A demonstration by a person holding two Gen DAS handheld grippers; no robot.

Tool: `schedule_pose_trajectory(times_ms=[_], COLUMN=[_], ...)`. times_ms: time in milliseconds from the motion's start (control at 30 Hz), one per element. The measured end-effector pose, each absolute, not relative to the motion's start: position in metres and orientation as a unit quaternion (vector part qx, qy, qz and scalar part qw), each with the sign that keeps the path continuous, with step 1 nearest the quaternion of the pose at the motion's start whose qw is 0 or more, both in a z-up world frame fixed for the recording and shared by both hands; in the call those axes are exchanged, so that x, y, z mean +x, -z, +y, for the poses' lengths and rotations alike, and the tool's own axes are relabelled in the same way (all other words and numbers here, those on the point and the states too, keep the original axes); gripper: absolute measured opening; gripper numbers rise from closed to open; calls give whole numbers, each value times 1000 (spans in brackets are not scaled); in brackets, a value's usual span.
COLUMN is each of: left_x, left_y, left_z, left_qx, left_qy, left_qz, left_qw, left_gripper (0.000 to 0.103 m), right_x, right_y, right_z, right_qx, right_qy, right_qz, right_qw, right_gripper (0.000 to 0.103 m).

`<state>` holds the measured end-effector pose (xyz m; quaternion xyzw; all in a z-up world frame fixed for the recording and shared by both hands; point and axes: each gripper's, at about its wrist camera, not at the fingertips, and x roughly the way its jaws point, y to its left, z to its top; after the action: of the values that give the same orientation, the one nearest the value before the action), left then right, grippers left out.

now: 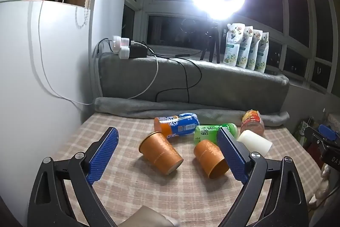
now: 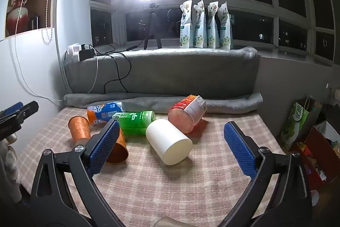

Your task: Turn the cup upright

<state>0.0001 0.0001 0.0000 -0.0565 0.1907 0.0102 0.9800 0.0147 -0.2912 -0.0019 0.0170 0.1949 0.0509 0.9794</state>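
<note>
Two orange cups lie on their sides on the checked tablecloth (image 1: pixel 148 195). One orange cup (image 1: pixel 160 152) lies between the fingers of my open left gripper (image 1: pixel 167 142); it also shows in the right wrist view (image 2: pixel 79 128). The second orange cup (image 1: pixel 210 161) lies against the left gripper's right finger (image 1: pixel 231 154), its open mouth toward the camera; it also shows in the right wrist view (image 2: pixel 119 148). A white cup (image 2: pixel 169 142) lies on its side between the fingers of my open right gripper (image 2: pixel 172 133). Both grippers are empty and hover above the table.
An orange-blue bottle (image 1: pixel 177 124), a green bottle (image 2: pixel 136 121) and a red jar (image 2: pixel 188 113) lie behind the cups. A grey blanket roll (image 2: pixel 161 102) borders the table's back edge. A white wall (image 1: pixel 31 88) stands left. Bags (image 2: pixel 297 122) and boxes stand right of the table.
</note>
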Motion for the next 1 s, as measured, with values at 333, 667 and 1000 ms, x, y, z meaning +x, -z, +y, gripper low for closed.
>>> schedule_pose_trajectory(times_ms=[333, 667, 1000], left_x=[0, 2, -3], left_y=[0, 2, -5], left_z=[0, 4, -4], left_qx=[-50, -55, -49], left_qy=[-12, -11, -10], left_qz=[186, 186, 188], left_qw=[981, 981, 981], left_gripper=[93, 93, 93], right_x=[22, 18, 17], right_y=[2, 2, 2], right_z=[-287, -290, -290], right_qx=[7, 10, 11], right_qy=[-48, -49, -48], right_qz=[201, 195, 195], right_qw=[978, 980, 980], right_gripper=[100, 100, 100])
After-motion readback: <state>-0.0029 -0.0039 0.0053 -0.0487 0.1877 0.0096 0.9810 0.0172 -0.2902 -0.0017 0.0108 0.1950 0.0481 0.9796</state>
